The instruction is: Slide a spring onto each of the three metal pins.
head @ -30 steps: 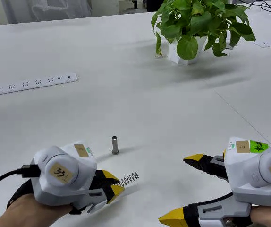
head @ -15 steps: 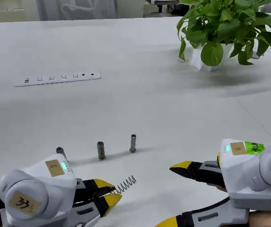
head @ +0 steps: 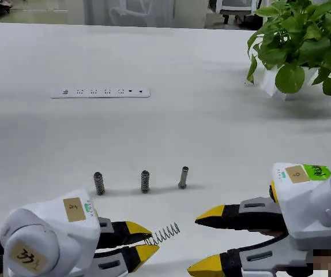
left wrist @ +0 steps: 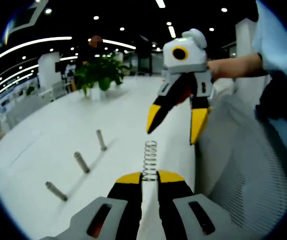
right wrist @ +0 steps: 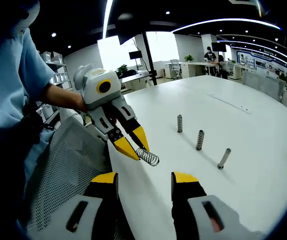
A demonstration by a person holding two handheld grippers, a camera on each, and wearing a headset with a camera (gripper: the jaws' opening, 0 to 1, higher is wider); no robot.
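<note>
Three metal pins stand in a row on the white table. The left pin (head: 99, 183) and the middle pin (head: 145, 181) each carry a spring. The right pin (head: 183, 177) is bare. My left gripper (head: 148, 242) is near the table's front edge, shut on one end of a loose spring (head: 164, 233) that points toward the bare pin. In the left gripper view the spring (left wrist: 149, 160) sticks out ahead of the left gripper (left wrist: 148, 176). My right gripper (head: 203, 242) is open and empty just right of the spring. In the right gripper view the right gripper (right wrist: 144, 177) faces the spring (right wrist: 148, 156).
A white power strip (head: 101, 92) lies farther back on the table. A green plant (head: 304, 40) in a white pot stands at the back right. A grey mesh seat (right wrist: 68, 165) sits beside the table's near edge.
The head camera has swung, bringing all three pins into view. My left gripper, still holding the spring, now sits lower and left of the bare pin. The right gripper stays open.
</note>
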